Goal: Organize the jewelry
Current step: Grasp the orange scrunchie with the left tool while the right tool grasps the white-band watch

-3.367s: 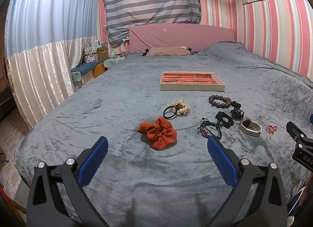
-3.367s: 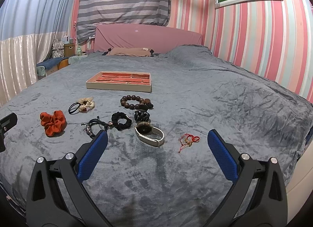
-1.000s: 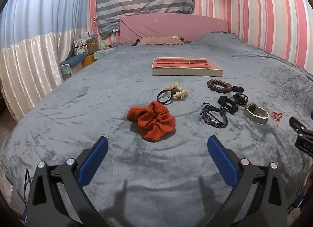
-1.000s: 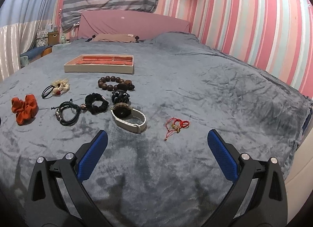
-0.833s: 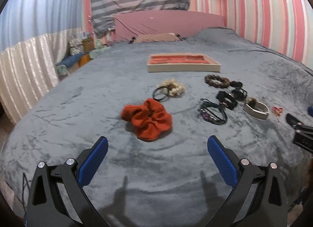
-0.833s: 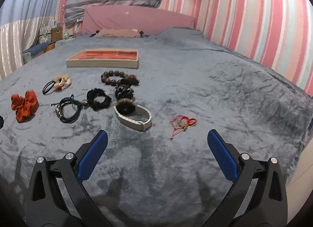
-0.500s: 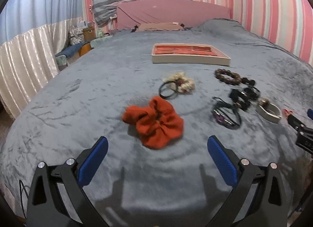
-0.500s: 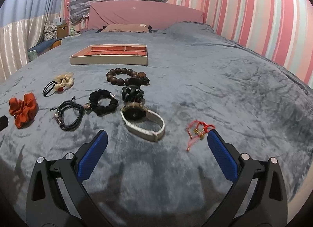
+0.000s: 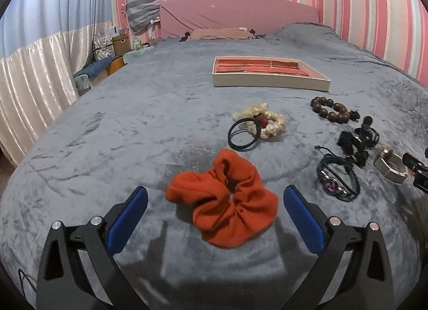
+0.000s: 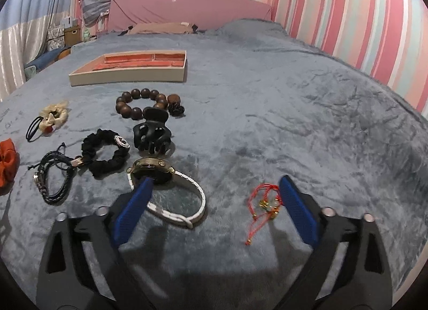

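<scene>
Left wrist view showed the left gripper (image 9: 215, 203) spread wide and holding nothing, its blue pads standing either side of an orange scrunchie (image 9: 223, 200) that lay on the grey bed (image 9: 120, 128). Beyond it lay a black hair tie (image 9: 242, 136) touching a cream scrunchie (image 9: 263, 120), and farther back a tray (image 9: 270, 82) with a red lining. To the right were a wooden bead bracelet (image 9: 330, 110), a braided black bracelet (image 9: 337, 180) and a watch (image 9: 389, 165), with the tip of the other gripper at the frame edge.

Right wrist view showed the right gripper (image 10: 214, 195) with its jaws closing but still wide, gripping nothing. The white-strapped watch (image 10: 171, 189) lay partly behind its left pad, and a red string bracelet (image 10: 264, 203) lay just beside its right pad. A black claw clip (image 10: 152, 133), a black scrunchie (image 10: 105, 152) and the bead bracelet (image 10: 141, 102) lay farther off, short of the tray (image 10: 128, 74).
</scene>
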Action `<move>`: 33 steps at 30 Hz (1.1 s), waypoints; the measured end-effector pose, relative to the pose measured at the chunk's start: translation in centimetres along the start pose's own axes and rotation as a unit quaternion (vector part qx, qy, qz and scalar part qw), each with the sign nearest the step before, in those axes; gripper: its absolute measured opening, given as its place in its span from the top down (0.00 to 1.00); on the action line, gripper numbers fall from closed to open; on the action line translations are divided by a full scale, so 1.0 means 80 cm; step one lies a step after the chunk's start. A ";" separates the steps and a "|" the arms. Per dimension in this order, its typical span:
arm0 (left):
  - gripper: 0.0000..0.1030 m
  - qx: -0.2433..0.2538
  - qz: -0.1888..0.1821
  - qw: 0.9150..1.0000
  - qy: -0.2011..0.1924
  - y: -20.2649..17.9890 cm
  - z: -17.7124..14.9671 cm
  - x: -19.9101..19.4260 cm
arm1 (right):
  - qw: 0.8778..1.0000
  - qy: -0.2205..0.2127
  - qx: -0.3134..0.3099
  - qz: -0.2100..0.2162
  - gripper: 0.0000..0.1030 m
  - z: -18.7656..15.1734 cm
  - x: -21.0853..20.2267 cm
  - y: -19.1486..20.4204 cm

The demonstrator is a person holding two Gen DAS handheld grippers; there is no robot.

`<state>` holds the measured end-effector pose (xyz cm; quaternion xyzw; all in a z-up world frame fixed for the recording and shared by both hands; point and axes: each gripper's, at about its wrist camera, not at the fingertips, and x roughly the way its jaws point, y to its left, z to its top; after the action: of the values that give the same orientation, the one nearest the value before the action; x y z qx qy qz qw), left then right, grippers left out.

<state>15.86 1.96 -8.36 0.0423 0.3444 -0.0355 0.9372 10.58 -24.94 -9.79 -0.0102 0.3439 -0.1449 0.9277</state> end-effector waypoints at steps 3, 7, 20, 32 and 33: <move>0.04 -0.001 0.003 1.000 0.003 0.002 0.004 0.012 | 1.000 0.023 0.007 0.008 0.25 0.000 0.018 -0.003; 0.04 0.001 -0.001 1.000 0.010 0.001 0.005 0.026 | 0.999 0.047 0.010 0.020 0.37 -0.003 0.035 -0.003; 0.27 -0.017 -0.056 0.996 0.067 0.006 0.003 0.074 | 0.996 0.066 -0.012 0.059 0.70 -0.007 0.055 0.014; 0.79 -0.011 -0.074 0.995 0.067 0.000 0.002 0.066 | 0.994 0.062 0.012 0.085 0.89 -0.005 0.053 0.003; 0.80 -0.006 -0.073 0.995 0.064 -0.004 0.003 0.062 | 0.994 0.061 0.015 0.087 0.89 -0.005 0.053 0.001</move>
<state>19.71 1.47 -11.42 0.0142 0.4063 -0.0988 0.9083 13.44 -25.98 -12.79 0.0425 0.3975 -0.0686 0.9140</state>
